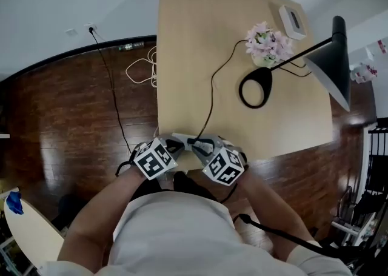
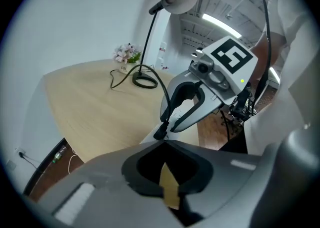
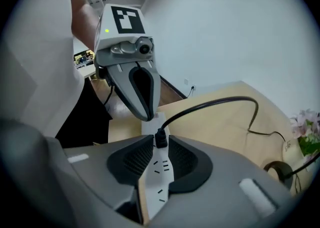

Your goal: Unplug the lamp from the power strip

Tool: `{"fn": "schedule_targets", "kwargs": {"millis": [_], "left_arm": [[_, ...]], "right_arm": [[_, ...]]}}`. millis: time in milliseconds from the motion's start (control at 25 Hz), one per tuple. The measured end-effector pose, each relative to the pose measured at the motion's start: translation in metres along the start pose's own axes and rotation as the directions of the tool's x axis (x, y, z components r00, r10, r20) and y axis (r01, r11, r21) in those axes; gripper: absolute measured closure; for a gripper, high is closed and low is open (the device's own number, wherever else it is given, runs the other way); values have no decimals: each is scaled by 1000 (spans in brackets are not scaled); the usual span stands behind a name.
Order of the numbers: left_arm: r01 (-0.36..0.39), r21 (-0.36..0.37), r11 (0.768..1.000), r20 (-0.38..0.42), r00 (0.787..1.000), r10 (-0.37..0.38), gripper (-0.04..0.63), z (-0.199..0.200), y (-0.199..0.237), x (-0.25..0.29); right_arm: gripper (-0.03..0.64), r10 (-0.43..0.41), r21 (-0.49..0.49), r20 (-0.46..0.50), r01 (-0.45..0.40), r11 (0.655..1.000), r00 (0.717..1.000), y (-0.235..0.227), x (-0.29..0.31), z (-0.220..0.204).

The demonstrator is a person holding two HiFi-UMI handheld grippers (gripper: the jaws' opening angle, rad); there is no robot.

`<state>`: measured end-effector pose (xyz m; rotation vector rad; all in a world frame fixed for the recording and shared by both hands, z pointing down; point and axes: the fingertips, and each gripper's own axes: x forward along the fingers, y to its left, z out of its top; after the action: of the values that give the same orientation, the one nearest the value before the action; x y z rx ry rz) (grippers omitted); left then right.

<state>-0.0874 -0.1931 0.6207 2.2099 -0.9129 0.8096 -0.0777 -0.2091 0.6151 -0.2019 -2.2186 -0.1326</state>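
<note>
Tabletop (image 1: 194, 56), plug (image 3: 160, 138) in strip (image 3: 161, 182), right gripper view only

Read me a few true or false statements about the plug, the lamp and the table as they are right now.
1. The black plug is plugged into the white power strip. True.
2. The right tool is closed on the plug. True.
3. The lamp lies on the floor. False: it stands on the table.
4. The flowers stand at the table's near edge, by the person. False: they are at the far side, beside the lamp.
</note>
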Motion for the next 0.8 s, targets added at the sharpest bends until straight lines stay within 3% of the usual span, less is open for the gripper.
{"fn": "schedule_targets", "kwargs": {"millis": [280,480,640,800], "left_arm": [[105,-47,993,-21,994,-106,593,0,2,10],[165,-126,978,-26,985,-169,593,1,2,17],[178,-191,965,-56,980,-191,594,0,5,16],[171,-188,967,-91,977,-191,594,0,4,17]], "right_arm": [[532,60,-39,-27,-61,997,998,0,11,8],[557,85,-63,-33,-87,994,996,2,13,7],[560,83,-90,-45,-86,992,996,1,14,8],[561,85,-101,-58,-91,991,995,3,14,8]]}}
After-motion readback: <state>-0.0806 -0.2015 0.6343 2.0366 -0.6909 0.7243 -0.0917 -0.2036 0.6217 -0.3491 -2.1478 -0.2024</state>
